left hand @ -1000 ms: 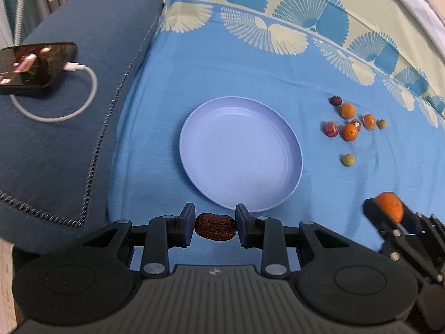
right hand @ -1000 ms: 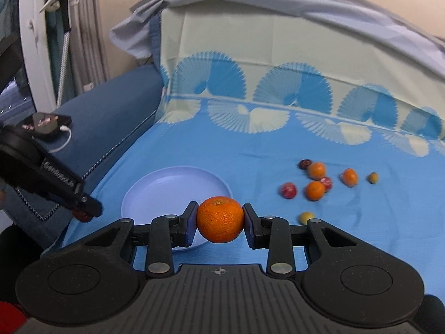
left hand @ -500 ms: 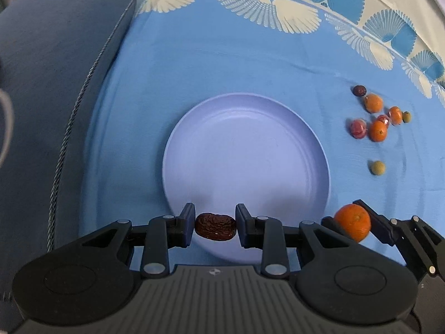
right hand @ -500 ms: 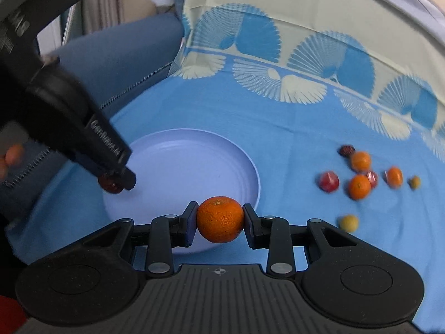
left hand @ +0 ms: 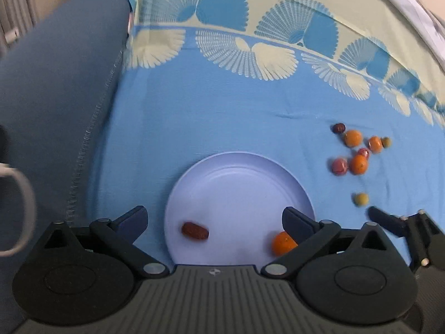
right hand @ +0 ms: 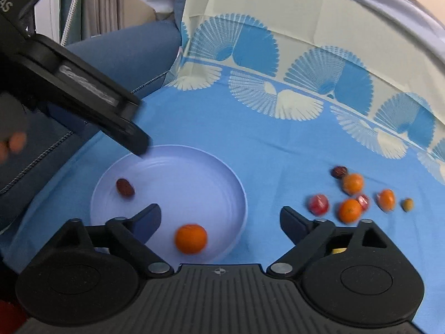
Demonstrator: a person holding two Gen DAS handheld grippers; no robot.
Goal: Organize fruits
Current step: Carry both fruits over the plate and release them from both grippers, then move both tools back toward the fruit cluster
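Claws (left hand: pixel 214 217) (right hand: pixel 219 217) now opening empty; date (left hand: pixel 194 231) and orange (right hand: pixel 191 238) dropped onto plate (left hand: pixel 239 172).

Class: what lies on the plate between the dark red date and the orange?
Nothing: in both wrist views, only bare plate separates the date from the orange.

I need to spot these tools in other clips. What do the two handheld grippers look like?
Both the left gripper and right gripper are matte black: a ribbed base, two round discs, jointed arms with silver pivots, dark blue finger pads. One arm's side bears blurred silvery lettering.
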